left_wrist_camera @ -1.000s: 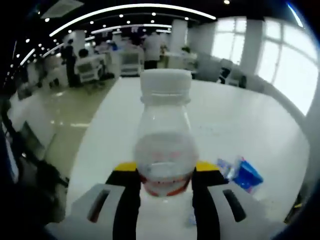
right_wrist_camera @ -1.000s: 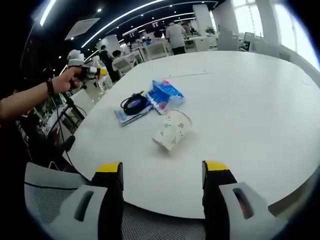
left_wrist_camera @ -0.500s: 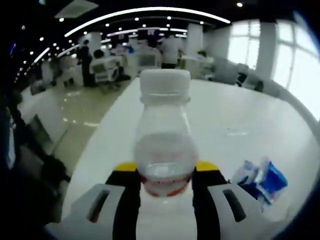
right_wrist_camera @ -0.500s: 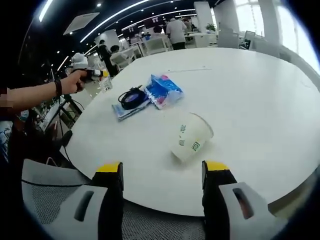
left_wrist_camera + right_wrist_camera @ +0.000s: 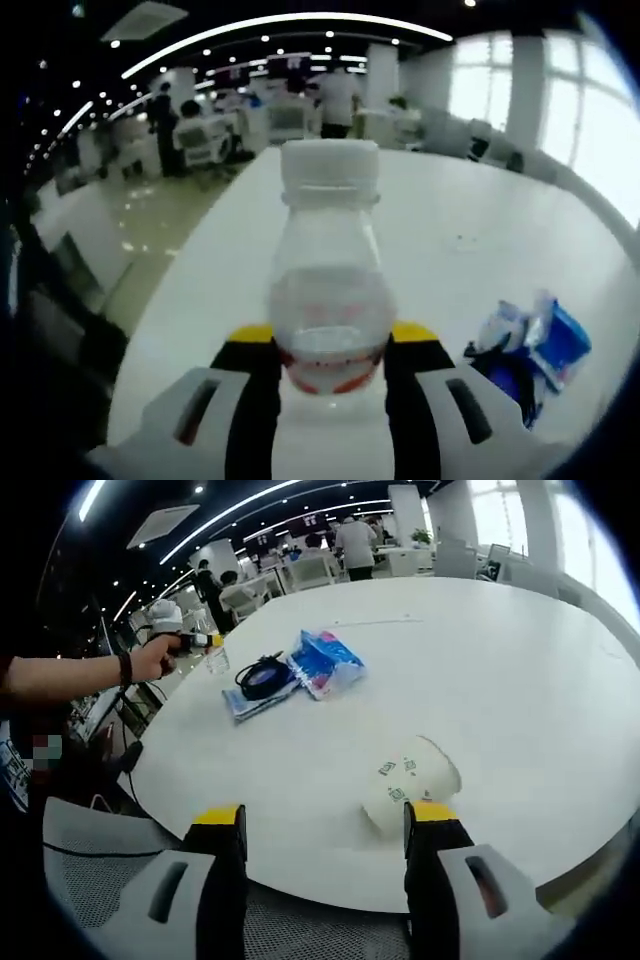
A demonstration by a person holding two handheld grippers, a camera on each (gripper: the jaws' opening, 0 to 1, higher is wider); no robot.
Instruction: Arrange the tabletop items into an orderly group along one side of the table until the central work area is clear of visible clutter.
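**Bottle held over the counter edge; cup lying loose near the rim**

Left gripper view: A clear bottle (image 5: 328, 300) with a white cap is clamped low on its body by the left hand-held gripper (image 5: 330, 362), and is carried upright above the white counter (image 5: 430, 240). A little clear liquid seems to lie in the lower half, though this cannot be told for sure. Because the grip sits low, the bottle could tip if it were set down crookedly near the counter edge. A blue packet (image 5: 545, 345) is seen to the right.

Right gripper view: The right hand-held gripper (image 5: 325, 855) is held wide with nothing between its jaws. A paper cup (image 5: 410, 792) lies on its side near the near edge, mouth facing away; nothing is seen in it. It could be rolled off the rim by a careless nudge. Farther off, a black cable coil (image 5: 264, 677) rests on a flat packet just beside the blue packet, and the left hand-held gripper is seen at the far left edge.
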